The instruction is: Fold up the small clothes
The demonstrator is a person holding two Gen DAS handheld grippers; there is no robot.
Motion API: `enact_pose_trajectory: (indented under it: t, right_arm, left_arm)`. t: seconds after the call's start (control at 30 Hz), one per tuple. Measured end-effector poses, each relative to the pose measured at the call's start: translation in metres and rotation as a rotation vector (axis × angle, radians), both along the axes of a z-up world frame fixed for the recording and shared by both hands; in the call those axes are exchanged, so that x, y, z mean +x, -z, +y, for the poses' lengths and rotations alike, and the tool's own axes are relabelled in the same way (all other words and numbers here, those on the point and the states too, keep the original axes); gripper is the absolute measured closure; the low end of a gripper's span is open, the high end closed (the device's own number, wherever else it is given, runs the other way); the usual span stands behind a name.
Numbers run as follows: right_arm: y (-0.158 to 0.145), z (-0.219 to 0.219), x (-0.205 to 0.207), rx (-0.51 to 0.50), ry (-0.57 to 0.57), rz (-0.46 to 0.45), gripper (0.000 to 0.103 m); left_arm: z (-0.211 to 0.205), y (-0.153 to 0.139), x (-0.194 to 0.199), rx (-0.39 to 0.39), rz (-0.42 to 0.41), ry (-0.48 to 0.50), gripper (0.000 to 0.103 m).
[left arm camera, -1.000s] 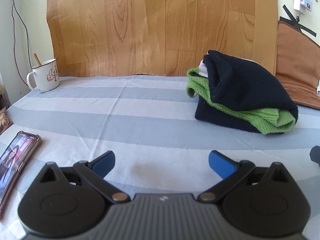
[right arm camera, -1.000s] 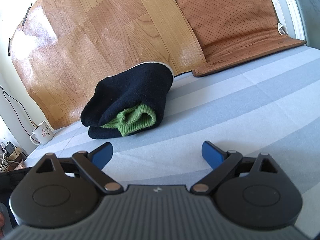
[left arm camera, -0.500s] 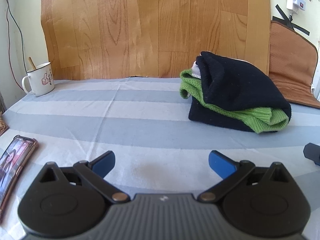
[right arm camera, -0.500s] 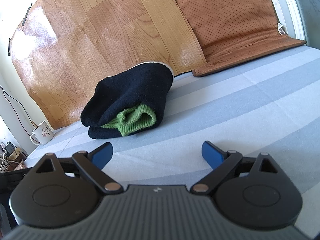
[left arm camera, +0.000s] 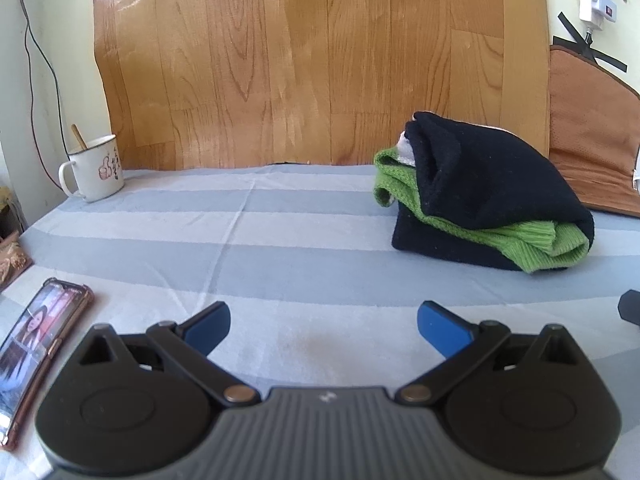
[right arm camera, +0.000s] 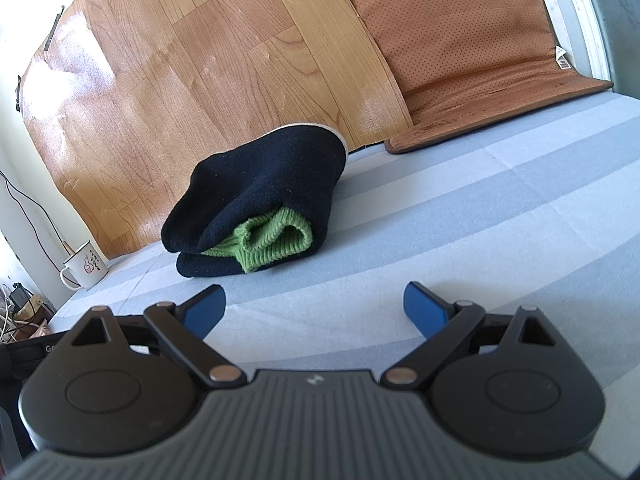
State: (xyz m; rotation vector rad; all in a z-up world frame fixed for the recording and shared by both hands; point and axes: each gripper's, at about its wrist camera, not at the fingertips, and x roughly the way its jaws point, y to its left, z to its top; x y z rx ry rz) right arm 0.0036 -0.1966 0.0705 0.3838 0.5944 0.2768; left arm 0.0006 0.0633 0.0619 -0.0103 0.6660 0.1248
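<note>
Striped sheet [left arm camera: 280, 240] holds folded garment [right arm camera: 260, 208]; mug [left arm camera: 96, 168] print possibly thumbs-up

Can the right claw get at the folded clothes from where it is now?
Probably yes. The right claw is open, and only bare striped sheet lies between it and the folded clothes.

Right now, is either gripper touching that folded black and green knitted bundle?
Apart. Both wrist views show striped sheet between the open left gripper, right gripper and the bundle.
</note>
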Motion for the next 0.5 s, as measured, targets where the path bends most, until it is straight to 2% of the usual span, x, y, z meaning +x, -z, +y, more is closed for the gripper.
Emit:
enact_pose_trajectory:
  t: [0.33, 0.5]
  right_arm:
    - [-0.0001, -0.0001, -0.0001, 0.0, 0.0, 0.0, 0.005]
    - [0.0, 0.0001, -0.0001, 0.0, 0.0, 0.0, 0.005]
  left_arm:
    - [-0.0022, 0.0017, 0.0033, 0.029, 0.011, -0.003, 0.0]
    - [0.0011, 0.0024, 0.0037, 0.016, 0.017, -0.013, 0.0]
